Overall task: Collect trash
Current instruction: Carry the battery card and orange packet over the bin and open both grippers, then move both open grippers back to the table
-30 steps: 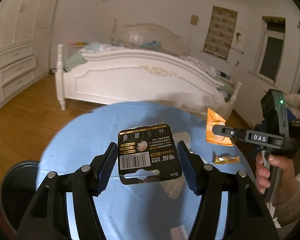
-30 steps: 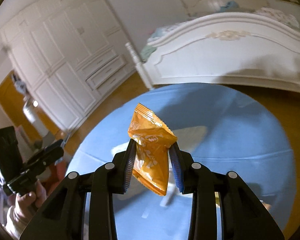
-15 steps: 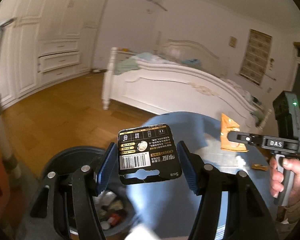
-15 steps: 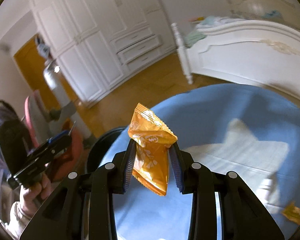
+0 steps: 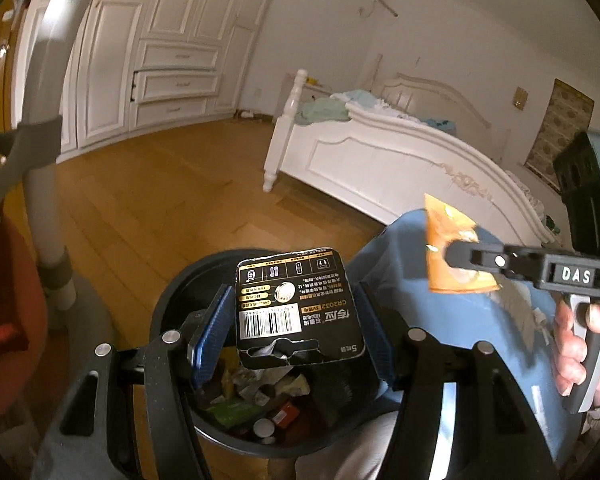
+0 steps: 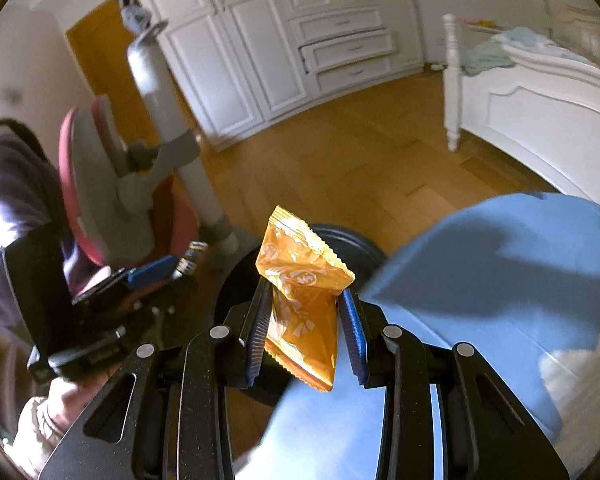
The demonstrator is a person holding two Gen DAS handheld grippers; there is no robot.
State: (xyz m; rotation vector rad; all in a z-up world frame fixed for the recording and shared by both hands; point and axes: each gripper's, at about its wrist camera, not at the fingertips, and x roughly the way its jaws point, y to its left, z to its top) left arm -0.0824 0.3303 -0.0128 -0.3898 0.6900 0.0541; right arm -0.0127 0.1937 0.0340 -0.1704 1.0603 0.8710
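Trash: battery card (image 5: 298, 306) clamped in my left tongs (image 5: 296, 330), orange wrapper (image 6: 304, 300) clamped in my right tongs (image 6: 306, 330). Since a second ago I had swung both off the blue desk (image 5: 412, 280); the bin (image 5: 172, 308) lay directly beneath the left tongs, its rim clear, ready for dropping.

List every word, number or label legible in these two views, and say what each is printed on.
"DAS": white letters on the body of the right claw, seen from the left wrist.
"CR2032": upside down on the black battery card held in the left claw.
"5": beside a small unreadable character on the card.
Barcode digits and other card print: too small.
Orange wrapper: pattern only, nothing legible.
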